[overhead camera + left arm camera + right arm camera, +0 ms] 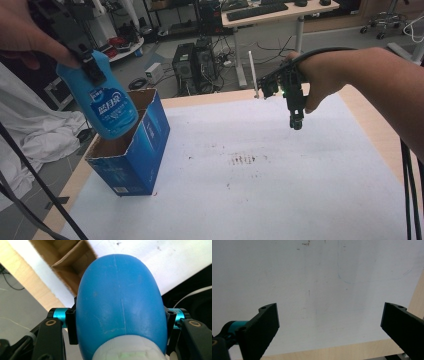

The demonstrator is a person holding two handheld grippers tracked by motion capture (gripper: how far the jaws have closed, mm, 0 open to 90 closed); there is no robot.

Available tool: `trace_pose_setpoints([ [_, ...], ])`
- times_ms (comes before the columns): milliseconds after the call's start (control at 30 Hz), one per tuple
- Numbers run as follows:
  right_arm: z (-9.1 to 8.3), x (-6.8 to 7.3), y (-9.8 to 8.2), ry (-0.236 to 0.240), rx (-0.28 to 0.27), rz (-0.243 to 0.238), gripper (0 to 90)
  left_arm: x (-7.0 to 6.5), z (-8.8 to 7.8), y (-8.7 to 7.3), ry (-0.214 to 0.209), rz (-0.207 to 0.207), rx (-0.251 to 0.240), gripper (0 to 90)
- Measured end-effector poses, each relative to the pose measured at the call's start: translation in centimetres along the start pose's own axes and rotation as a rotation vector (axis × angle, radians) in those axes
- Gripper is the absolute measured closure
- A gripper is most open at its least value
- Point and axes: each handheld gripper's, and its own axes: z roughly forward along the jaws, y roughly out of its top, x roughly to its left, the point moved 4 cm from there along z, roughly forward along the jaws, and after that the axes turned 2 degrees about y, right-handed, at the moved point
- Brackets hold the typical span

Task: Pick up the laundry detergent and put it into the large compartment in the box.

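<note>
A blue bottle [106, 106] with a white-and-blue label hangs bottom down over the open top of a blue cardboard box [145, 150]. My left gripper [91, 67] is shut on the bottle near its neck, held by a hand at the top left. In the left gripper view the bottle [120, 297] bulges between the pads of my left gripper [120, 322], and the brown inside of the box [72, 265] lies below it. My right gripper [296, 121] hovers over the far right of the white sheet; in its own view the right gripper [329, 320] stands wide open with nothing between its jaws.
A white sheet [260, 170] covers the wooden table [367, 117]; the box stands near the left edge. Black cables [411, 190] trail at the right. Beyond the table are computer towers [197, 65] on the floor and a desk [280, 12]. White cloth [30, 125] lies at the left.
</note>
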Motion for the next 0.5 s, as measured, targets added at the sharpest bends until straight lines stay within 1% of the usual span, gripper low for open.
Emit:
trace_pose_setpoints([
  [33,0.0,0.0,0.0,0.000,0.000,0.000,0.8,0.0,0.0,0.0,0.000,0.000,0.000,37.8],
  [67,0.0,0.0,0.0,0.003,0.004,0.010,0.8,0.6,0.3,-0.1,0.005,-0.008,-0.001,37.8],
  [100,0.0,-0.1,0.0,0.001,0.002,0.002,0.8,0.6,0.3,-0.1,0.005,-0.008,-0.001,37.8],
  [133,0.1,-0.2,0.0,0.001,0.002,0.003,0.8,1.2,0.7,-0.2,0.010,-0.013,0.001,37.8],
  [167,0.1,-0.2,0.0,0.002,0.001,0.005,0.8,1.4,0.9,-0.2,0.009,-0.016,0.000,37.8],
  [200,0.1,-0.1,-0.1,0.006,0.006,0.017,0.8,1.5,1.1,-0.2,0.010,-0.015,0.000,37.8],
  [233,0.1,-0.2,-0.1,0.002,0.003,0.004,0.8,1.7,1.3,-0.2,0.013,-0.008,0.004,37.9],
  [267,0.2,-0.3,-0.1,0.002,0.003,0.006,0.8,1.7,1.3,-0.2,0.013,-0.008,0.004,37.8],
  [300,0.2,-0.3,-0.1,0.002,0.003,0.006,0.8,1.9,1.6,-0.1,0.016,0.003,0.007,37.8],
  [367,0.2,-0.3,-0.2,0.000,0.002,0.010,0.8,2.3,2.5,-0.1,0.012,-0.004,0.015,37.9],
  [433,0.1,-0.3,-0.3,-0.001,0.002,0.012,0.8,2.3,2.5,-0.1,0.012,-0.004,0.015,37.8],
  [467,0.1,-0.3,-0.3,-0.002,0.000,0.016,0.8,2.7,3.4,-0.2,0.009,0.001,0.019,37.8],
  [500,0.1,-0.3,-0.4,-0.004,0.006,0.012,0.8,2.8,3.6,-0.2,0.007,0.003,0.020,37.8],
])
